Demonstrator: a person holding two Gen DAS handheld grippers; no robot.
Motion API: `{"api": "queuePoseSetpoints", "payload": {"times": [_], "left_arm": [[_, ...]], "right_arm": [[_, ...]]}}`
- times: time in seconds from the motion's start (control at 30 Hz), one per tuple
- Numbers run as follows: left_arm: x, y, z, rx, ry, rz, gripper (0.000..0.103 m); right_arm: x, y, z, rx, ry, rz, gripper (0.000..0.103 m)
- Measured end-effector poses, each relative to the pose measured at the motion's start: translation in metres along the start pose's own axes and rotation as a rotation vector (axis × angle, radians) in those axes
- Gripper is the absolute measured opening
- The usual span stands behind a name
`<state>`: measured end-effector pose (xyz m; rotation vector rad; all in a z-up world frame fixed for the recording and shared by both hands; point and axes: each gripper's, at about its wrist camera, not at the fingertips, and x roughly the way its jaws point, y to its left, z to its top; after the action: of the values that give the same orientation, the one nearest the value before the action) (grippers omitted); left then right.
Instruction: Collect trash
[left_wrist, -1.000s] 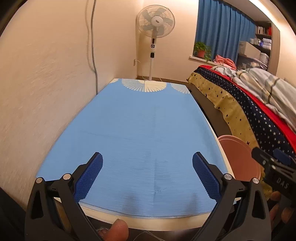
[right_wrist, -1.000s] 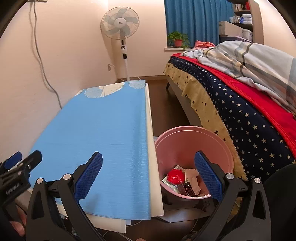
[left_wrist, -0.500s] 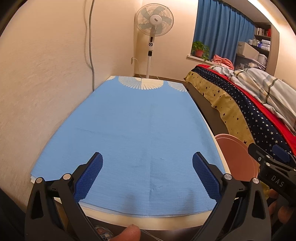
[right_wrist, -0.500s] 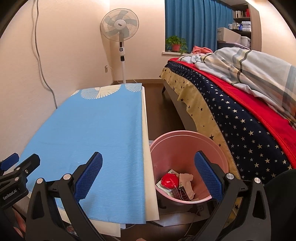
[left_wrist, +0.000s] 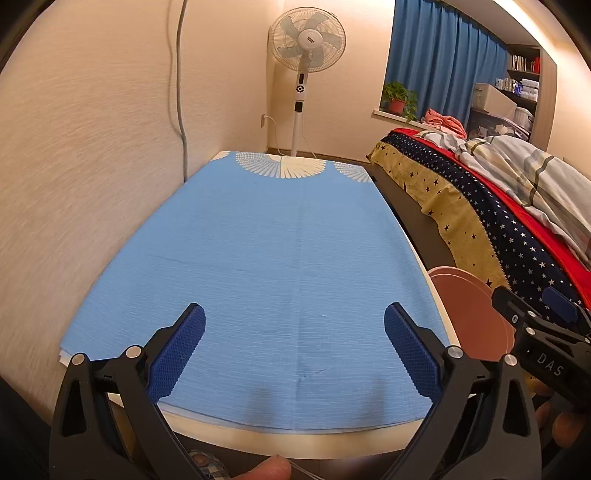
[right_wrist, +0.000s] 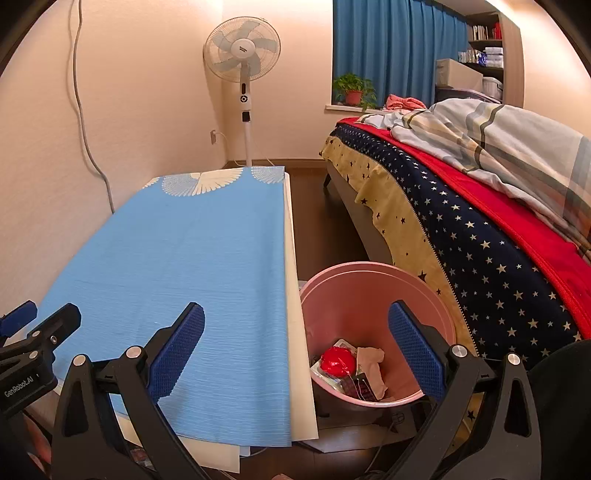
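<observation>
Above table (left_wrist: 258, 258), both grippers (left_wrist: 294, 345) (right_wrist: 295, 347) level, wide-jawed

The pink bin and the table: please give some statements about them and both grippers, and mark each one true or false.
1. The pink bin stands on the floor between the table and the bed. True.
2. The bin is empty. False: a red item and crumpled paper lie in it.
3. The right gripper holds trash. False: its jaws are open and hold nothing.
4. The left gripper has open jaws over the blue cloth. True.
</observation>
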<state>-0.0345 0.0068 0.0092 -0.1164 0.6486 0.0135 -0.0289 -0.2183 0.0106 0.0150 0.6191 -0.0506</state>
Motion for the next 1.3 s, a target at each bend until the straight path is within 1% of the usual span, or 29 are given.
{"api": "queuePoseSetpoints", "payload": {"times": [1.0, 1.3], "left_arm": [[0.0, -0.0018, -0.0009, 0.0, 0.001, -0.003, 0.094], [-0.0005, -0.0082, -0.0022, 0.005, 0.001, -0.006, 0.094]], "right_arm": [[-0.0024, -0.0007, -0.0005, -0.006, -0.009, -0.01, 0.098], [-0.0022, -0.0029, -0.0002, -0.004, -0.008, -0.012, 0.098]]}}
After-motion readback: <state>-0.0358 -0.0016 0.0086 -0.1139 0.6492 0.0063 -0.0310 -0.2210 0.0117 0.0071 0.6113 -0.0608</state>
